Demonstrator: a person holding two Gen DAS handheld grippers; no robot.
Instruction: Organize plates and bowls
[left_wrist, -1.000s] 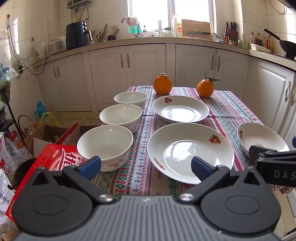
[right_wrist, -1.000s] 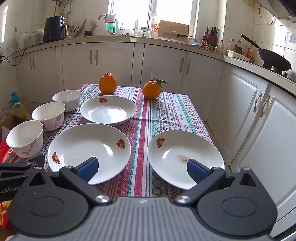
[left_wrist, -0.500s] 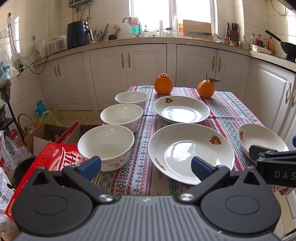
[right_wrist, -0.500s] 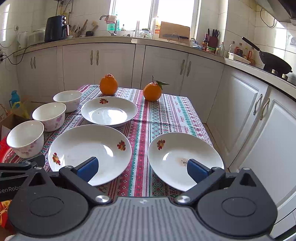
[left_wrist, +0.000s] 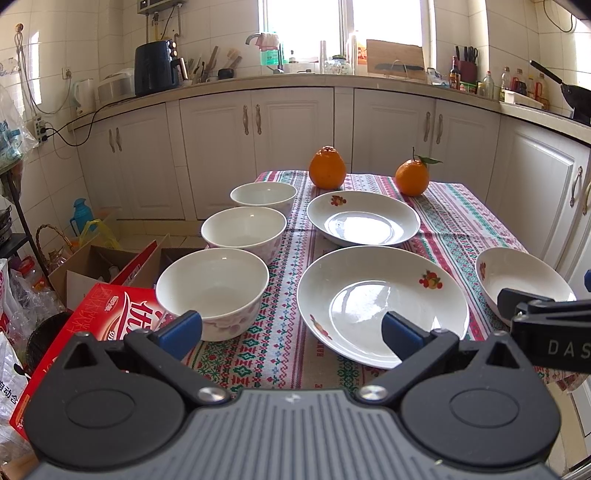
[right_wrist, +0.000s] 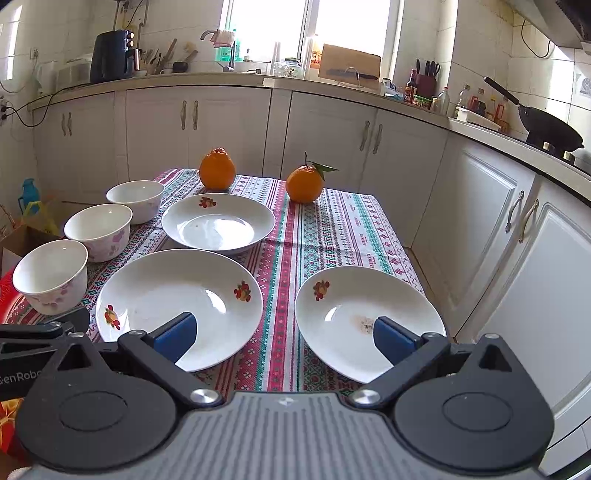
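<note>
Altogether three bowls, three plates, two oranges, both tongs wide open, empty.

Right gripper hovering with jaws spread wide, three plates lying on striped tablecloth, three bowls lining its left edge, two oranges sitting behind.

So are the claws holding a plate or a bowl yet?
No. The left claw and the right claw are both open and empty, hovering near the table's front edge without touching any plate or bowl.
</note>
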